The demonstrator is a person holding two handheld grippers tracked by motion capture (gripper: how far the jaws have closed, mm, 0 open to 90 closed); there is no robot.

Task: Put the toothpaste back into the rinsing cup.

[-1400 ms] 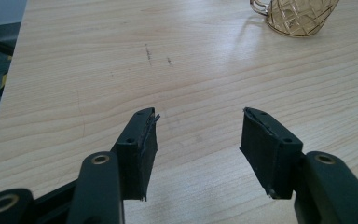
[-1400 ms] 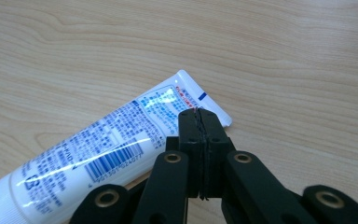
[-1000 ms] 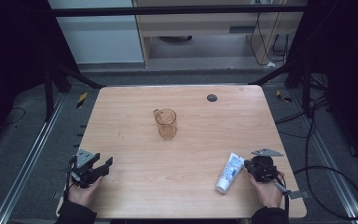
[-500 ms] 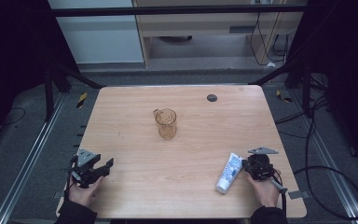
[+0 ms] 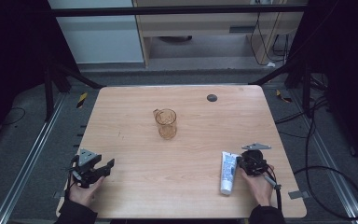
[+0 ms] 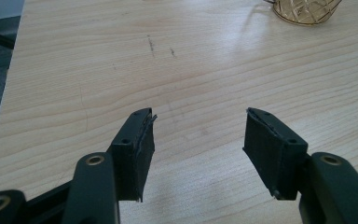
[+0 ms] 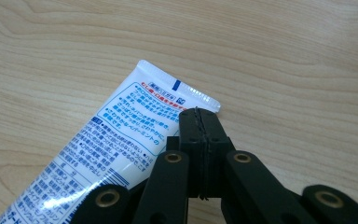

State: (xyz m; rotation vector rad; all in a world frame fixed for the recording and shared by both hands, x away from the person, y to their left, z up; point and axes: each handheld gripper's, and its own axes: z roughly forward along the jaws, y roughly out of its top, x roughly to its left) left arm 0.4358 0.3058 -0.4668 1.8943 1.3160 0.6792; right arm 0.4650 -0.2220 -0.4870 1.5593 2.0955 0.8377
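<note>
Near the right front corner of the surface (image 5: 135, 98) we see the tube (image 5: 227, 171), white with blue print, lying flat with its crimped end away from us. Our right gripper (image 5: 240, 164) sits just beside this far end; from the gripper's own view its fingers (image 7: 189, 123) are pressed together with nothing between them, and they hover over the crimped edge of the tube (image 7: 121, 121) (we cannot tell if they touch it). Our right hand (image 5: 259, 183) holds the gripper from behind, and a cable trails from it toward the front edge.

At the left front corner our left gripper (image 5: 106, 166) points to the right and a little away from us, held by our left hand (image 5: 85, 189). Its fingers (image 6: 139, 144) stand well apart, with bare wood between them and nothing held.

Around the middle of the surface, somewhat toward the far side, stands an amber cup (image 5: 166, 122), well apart from both grippers; its lower part also shows at the top of the left gripper view. A small dark disc (image 5: 211, 97) lies near the far edge.
</note>
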